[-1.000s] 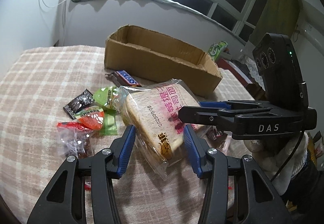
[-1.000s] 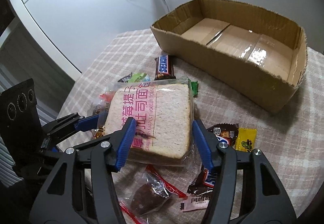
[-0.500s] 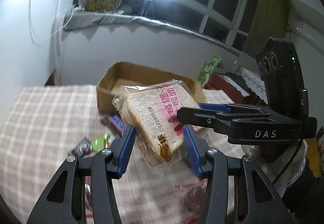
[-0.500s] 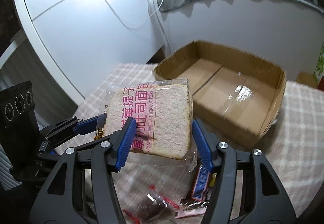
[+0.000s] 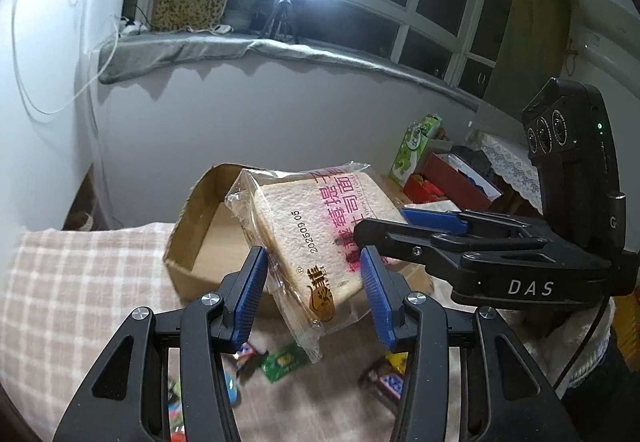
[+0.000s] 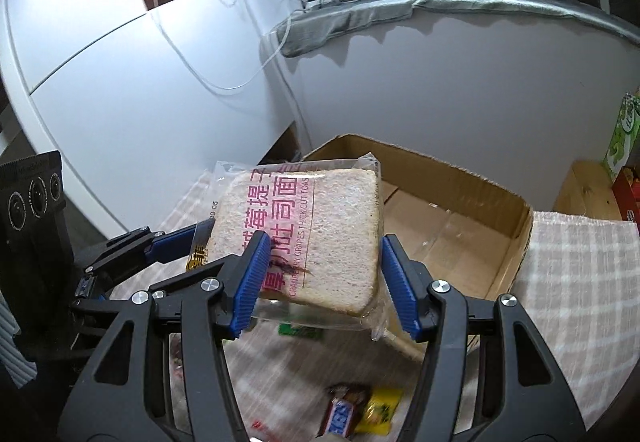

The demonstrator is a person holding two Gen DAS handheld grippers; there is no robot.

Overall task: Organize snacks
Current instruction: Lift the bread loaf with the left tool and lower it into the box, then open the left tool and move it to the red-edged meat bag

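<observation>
A clear bag of sliced toast [image 5: 320, 234] with pink lettering hangs in the air, held from two sides. My left gripper [image 5: 314, 294] is shut on its near corner. My right gripper [image 6: 320, 278] is shut on its lower edge, and the toast bag [image 6: 304, 230] fills the middle of the right wrist view. The right gripper also shows in the left wrist view [image 5: 472, 242], and the left gripper shows at the left of the right wrist view [image 6: 168, 246]. The open cardboard box [image 6: 460, 218] lies just behind and below the bag; it also shows in the left wrist view [image 5: 200, 238].
Small wrapped snacks lie on the checked tablecloth [image 5: 80, 302] below: a green packet [image 5: 282, 360], a Snickers bar [image 6: 342, 412] and a yellow packet [image 6: 380, 410]. A green carton [image 5: 416, 144] and a red box [image 5: 448, 182] stand beyond the table. A white wall is behind the box.
Both grippers have lifted the toast bag off the table and carried it up and towards the cardboard box. The loose snacks have dropped low in both views.
</observation>
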